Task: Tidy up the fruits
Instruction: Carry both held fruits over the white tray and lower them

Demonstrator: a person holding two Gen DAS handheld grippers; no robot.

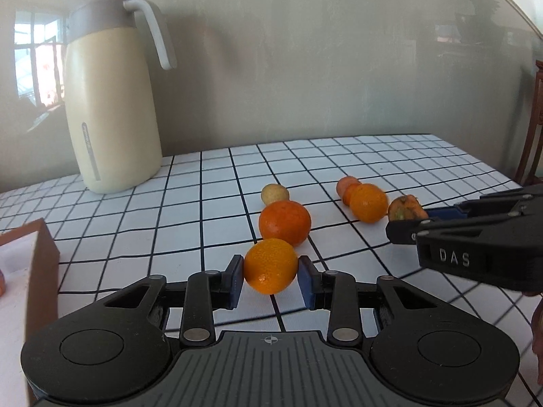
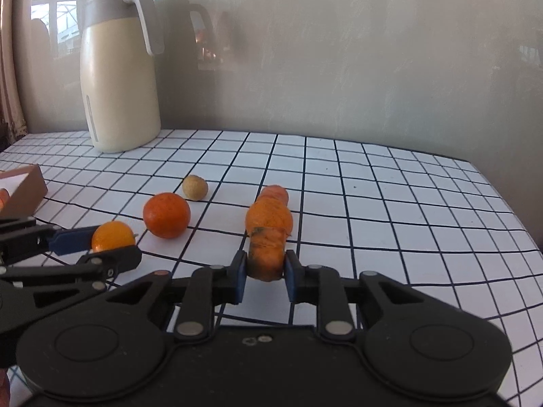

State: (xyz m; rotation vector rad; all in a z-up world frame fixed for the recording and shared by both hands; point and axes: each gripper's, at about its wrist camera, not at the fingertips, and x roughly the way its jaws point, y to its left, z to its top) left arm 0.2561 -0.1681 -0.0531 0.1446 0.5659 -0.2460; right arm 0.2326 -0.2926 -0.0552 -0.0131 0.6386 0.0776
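My left gripper (image 1: 270, 268) is shut on a small yellow-orange tangerine (image 1: 270, 266) just above the checked tablecloth; it also shows in the right wrist view (image 2: 113, 236). My right gripper (image 2: 264, 264) is shut on a carrot piece (image 2: 265, 252), which shows end-on in the left wrist view (image 1: 404, 207). A darker orange tangerine (image 1: 284, 223) and a small tan round fruit (image 1: 274, 194) lie behind the left gripper. Another tangerine (image 1: 368, 202) and a carrot piece (image 1: 347, 185) lie to the right.
A cream thermos jug (image 1: 113, 101) stands at the back left by the wall. A brown-walled box (image 1: 40, 254) with a white inside sits at the left, with something orange at its edge. The table edge (image 2: 509, 210) runs along the right.
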